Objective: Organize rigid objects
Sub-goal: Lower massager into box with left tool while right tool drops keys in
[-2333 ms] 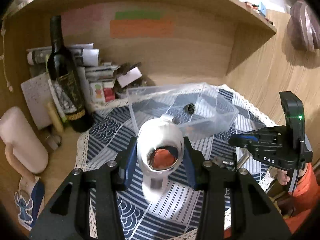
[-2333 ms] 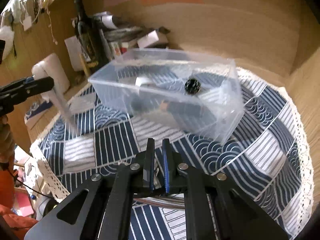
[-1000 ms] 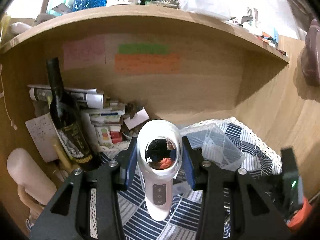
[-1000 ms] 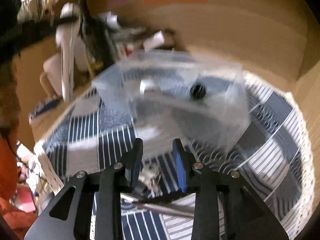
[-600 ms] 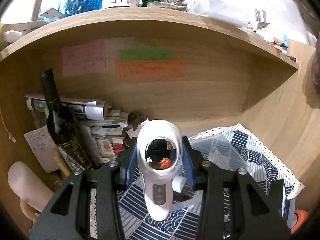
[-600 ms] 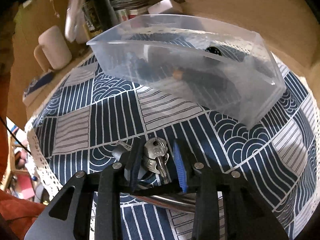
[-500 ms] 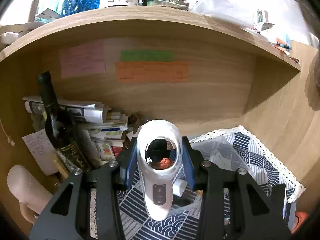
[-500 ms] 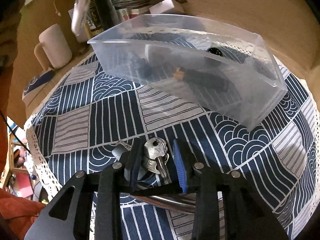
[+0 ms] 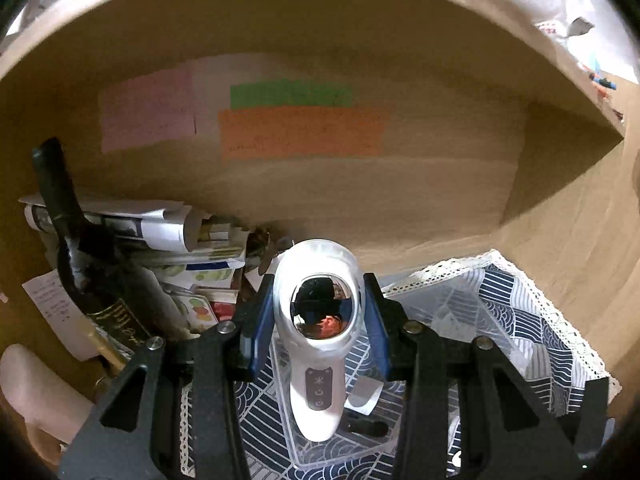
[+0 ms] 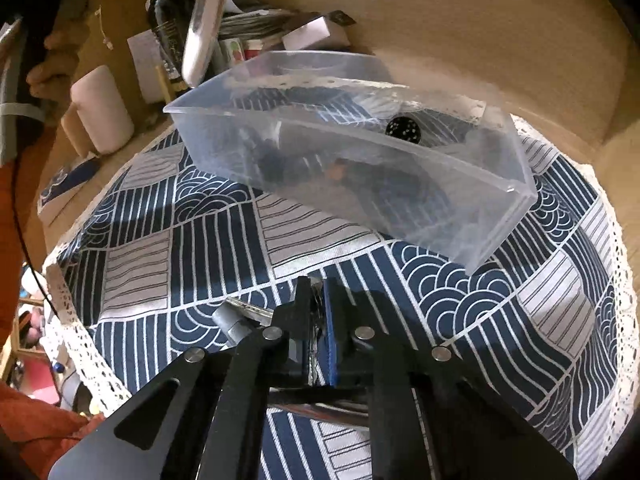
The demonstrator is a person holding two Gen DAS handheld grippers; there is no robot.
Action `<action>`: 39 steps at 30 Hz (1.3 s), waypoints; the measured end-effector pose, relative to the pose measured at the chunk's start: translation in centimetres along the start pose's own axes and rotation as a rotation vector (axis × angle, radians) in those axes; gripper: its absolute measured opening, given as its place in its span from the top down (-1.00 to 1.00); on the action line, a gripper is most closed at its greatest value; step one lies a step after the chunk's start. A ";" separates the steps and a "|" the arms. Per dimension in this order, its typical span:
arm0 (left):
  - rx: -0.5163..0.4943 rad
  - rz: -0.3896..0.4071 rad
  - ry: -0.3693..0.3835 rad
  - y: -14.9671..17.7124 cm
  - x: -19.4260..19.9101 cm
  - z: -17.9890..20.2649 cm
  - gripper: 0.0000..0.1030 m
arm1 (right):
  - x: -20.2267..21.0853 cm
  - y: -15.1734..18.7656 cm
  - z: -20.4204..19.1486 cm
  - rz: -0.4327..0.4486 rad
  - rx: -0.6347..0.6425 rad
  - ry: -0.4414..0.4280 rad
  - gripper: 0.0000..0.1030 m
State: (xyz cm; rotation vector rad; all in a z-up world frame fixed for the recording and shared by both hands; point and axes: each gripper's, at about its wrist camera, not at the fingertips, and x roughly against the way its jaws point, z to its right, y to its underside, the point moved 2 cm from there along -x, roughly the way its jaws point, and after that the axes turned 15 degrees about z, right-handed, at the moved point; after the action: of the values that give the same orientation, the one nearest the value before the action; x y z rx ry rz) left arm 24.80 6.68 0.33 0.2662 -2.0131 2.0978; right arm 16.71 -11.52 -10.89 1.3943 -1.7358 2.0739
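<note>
the white gadget [image 9: 318, 320] was in my left gripper [image 9: 319, 322], high above the clear plastic box [image 9: 452, 312]. the two blue pads [image 9: 256, 332] pressed on both sides of its round head, so the jaws were about as wide as that head and clamped on it. its shiny round window faced my left camera, and its handle with the small buttons hung down toward the box. from my right camera i saw the same white gadget [image 10: 206, 20] up in the air over the left end of the clear plastic box [image 10: 360, 184], not touching it.

my right gripper [image 10: 318, 320] was down low on the blue and white cloth [image 10: 200, 220], in front of the box. its jaws were squeezed almost together, with only a thin gap. some silver metal showed in that gap, and a grey metal piece [image 10: 230, 322] stuck out just to the left. i could not tell for sure what that metal was.

the box sat on the cloth with a small black round thing [image 10: 403, 130] and some dark things inside. a dark wine bottle [image 9: 78, 264] stood at the left by a pile of papers [image 9: 160, 236], under the wood shelf [image 9: 320, 20].
</note>
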 end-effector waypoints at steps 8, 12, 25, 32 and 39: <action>0.001 -0.036 0.006 0.8 -1.4 0.2 0.20 | -1.5 0.4 -0.3 -0.050 0.004 -0.011 0.22; -0.023 -0.061 -0.003 1.4 -2.5 0.6 0.20 | -1.7 0.5 -1.0 -0.038 0.041 -0.030 0.39; -0.085 -0.199 0.005 5.3 -5.7 1.6 0.20 | -0.2 0.1 -0.6 0.038 0.040 0.021 0.88; -0.076 -0.263 0.028 6.6 -6.6 1.9 0.20 | 1.7 -1.0 0.5 0.105 0.018 0.034 0.90; -0.085 -0.261 0.042 6.7 -5.9 2.3 0.18 | 3.9 -2.5 1.0 0.180 0.012 0.055 0.90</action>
State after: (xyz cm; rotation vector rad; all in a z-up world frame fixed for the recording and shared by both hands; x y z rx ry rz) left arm 28.56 3.98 -7.63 0.4404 -1.9215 1.8401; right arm 16.48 -13.23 -6.44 1.2125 -1.8935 2.1919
